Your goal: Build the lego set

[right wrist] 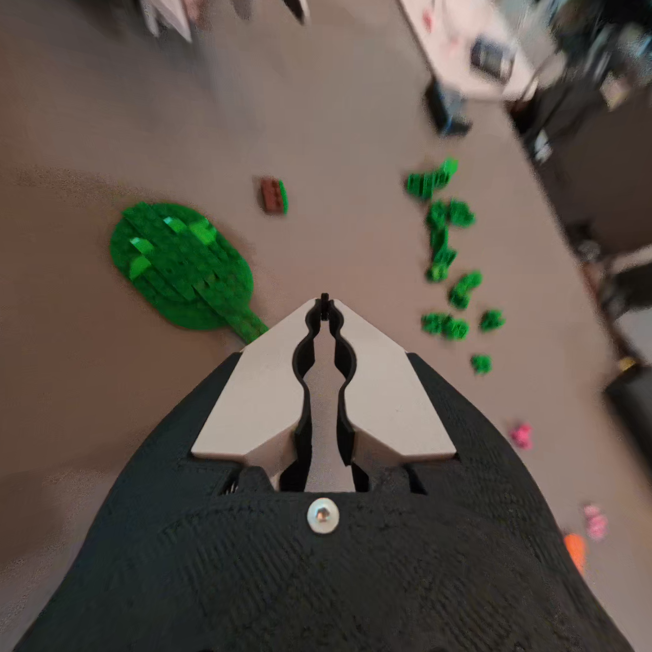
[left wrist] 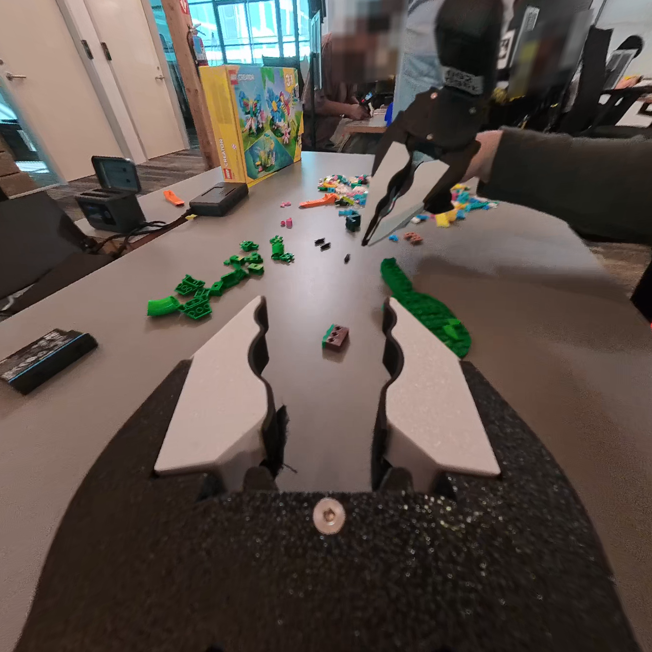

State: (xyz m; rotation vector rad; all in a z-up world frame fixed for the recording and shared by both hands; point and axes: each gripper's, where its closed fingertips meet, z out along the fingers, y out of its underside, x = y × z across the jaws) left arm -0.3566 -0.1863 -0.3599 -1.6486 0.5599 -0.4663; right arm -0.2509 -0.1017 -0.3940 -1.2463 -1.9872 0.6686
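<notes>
Between gripper (right wrist: 324, 306) tips, half-hidden black piece (right wrist: 324, 300)

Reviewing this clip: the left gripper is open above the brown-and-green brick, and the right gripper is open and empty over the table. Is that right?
Not quite. The right gripper is not open and empty: the right wrist view shows it shut on a small black piece at its fingertips. The rest holds: the left gripper is open, with the brown-and-green brick between its fingers on the table.
</notes>
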